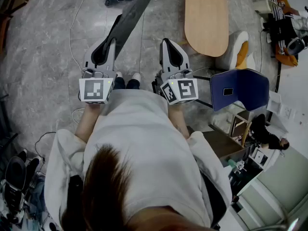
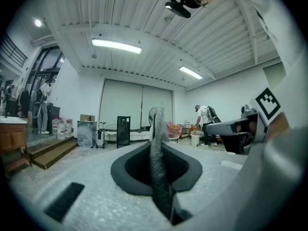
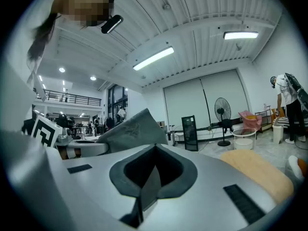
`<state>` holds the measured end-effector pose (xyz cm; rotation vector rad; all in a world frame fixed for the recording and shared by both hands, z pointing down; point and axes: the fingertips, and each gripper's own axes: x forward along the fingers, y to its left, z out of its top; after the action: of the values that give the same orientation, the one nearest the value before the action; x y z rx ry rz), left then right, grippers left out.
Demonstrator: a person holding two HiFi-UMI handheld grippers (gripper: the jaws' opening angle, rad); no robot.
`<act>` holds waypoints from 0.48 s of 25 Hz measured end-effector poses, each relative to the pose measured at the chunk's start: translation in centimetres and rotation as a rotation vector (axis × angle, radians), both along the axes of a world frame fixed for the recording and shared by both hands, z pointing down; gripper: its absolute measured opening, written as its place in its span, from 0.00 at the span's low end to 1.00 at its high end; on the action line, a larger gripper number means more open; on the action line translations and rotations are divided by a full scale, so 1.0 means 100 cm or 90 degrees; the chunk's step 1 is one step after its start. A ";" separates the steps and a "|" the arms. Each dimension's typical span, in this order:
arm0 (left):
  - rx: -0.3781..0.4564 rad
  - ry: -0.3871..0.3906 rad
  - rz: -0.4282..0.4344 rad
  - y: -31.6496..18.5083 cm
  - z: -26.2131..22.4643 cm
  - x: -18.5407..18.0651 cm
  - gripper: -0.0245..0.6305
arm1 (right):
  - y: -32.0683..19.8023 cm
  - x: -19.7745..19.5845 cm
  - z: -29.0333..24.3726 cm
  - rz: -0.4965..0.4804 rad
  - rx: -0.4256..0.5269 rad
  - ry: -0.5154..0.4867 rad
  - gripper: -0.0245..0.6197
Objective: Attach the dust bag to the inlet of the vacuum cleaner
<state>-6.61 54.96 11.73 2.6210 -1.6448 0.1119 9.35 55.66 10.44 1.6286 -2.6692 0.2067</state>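
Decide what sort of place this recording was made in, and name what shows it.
Probably a large workshop or lab hall: a high ribbed ceiling with strip lights, an upper-level railing along one side, and a pedestal fan on the open stone-look floor.

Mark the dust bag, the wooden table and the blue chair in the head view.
dust bag (image 1: 129, 18): head view, middle of its flat grey body.
wooden table (image 1: 206, 18): head view, bare middle of its top.
blue chair (image 1: 239, 88): head view, middle of its blue panel.
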 end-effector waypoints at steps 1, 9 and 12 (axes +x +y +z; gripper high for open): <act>0.000 0.002 -0.001 0.001 0.001 0.001 0.10 | 0.000 0.001 0.001 0.000 0.000 -0.001 0.04; -0.005 0.003 -0.004 0.006 0.007 0.015 0.09 | 0.003 0.016 0.000 -0.003 0.006 -0.008 0.04; -0.002 0.002 -0.009 0.007 0.005 0.020 0.09 | 0.004 0.022 0.000 -0.008 0.008 -0.009 0.04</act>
<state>-4.62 55.67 12.23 2.6051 -1.6609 0.1111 11.58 56.10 10.43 1.6195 -2.6960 0.2019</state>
